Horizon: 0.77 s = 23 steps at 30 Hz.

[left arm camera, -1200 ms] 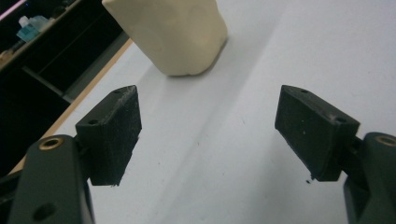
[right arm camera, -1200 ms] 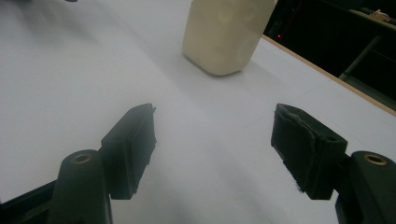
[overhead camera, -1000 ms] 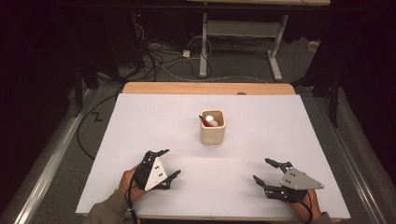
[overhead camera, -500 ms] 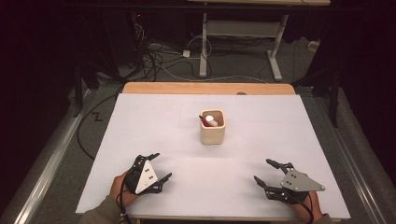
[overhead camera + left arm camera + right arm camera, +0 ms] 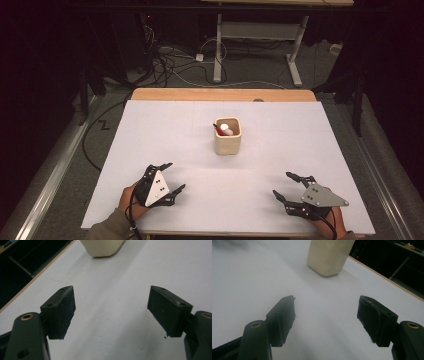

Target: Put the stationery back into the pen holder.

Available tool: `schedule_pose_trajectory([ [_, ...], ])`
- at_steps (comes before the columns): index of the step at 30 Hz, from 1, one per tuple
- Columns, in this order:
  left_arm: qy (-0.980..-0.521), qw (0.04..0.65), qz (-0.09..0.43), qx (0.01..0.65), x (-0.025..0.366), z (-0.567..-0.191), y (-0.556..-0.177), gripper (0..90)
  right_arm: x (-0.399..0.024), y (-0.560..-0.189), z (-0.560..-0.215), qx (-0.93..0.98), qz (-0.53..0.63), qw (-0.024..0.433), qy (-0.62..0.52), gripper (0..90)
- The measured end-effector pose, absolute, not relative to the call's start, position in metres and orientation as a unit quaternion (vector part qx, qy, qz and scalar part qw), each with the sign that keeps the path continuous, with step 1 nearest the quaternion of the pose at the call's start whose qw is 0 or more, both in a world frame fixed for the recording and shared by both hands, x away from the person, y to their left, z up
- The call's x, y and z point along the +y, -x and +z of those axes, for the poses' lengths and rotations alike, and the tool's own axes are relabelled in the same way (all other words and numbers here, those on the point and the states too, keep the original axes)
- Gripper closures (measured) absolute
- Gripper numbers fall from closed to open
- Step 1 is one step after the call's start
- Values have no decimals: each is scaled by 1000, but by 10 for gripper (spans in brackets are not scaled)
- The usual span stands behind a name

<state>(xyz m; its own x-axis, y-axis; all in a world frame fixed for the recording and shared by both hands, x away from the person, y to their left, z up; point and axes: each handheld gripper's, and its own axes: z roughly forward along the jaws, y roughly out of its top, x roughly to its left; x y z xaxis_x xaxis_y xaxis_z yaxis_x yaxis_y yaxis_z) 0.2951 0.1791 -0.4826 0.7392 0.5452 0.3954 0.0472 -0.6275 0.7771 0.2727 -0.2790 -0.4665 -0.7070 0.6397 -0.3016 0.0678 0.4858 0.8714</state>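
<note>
At the near edge of the white table [image 5: 165,125], I hold my left gripper [image 5: 171,176] and my right gripper [image 5: 286,186] low over the surface, both with jaws spread wide and nothing between them. The cream cup [image 5: 228,137] stands upright near the middle of the table, well apart from either tool, with a small white and pink object [image 5: 225,129] and what looks like a dark stick resting inside it; I cannot tell what those pieces are. Seen from the left gripper view, the cup's base [image 5: 103,247] sits far ahead beyond my parted pads [image 5: 61,312], and from the right gripper view the cup [image 5: 329,255] rises ahead and a little off to one side of the gap between the jaws. The risk from here, as I judge it, lies in the reach: the cup looks light and tall for its footing, so a jaw arriving off-centre or too fast could nudge its wall and tip it, spilling the contents across the sheet. Coming in from both sides at once could also bring my two tools against each other at the rim. A grip taken too high on the thin lip may slip, while squeezing the smooth wall unevenly could twist the cup out of the pads.
</note>
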Motion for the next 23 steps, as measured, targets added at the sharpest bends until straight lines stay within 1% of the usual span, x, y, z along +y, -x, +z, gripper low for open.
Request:
schedule_pose_trajectory([
  [5,-846,395,313,175,178,-483,-297,221,-281,-271,-465,800,458,317,-224,308],
  [23,-846,392,315,178,179,-484,-297,221,-276,-274,-468,806,455,308,-219,305],
])
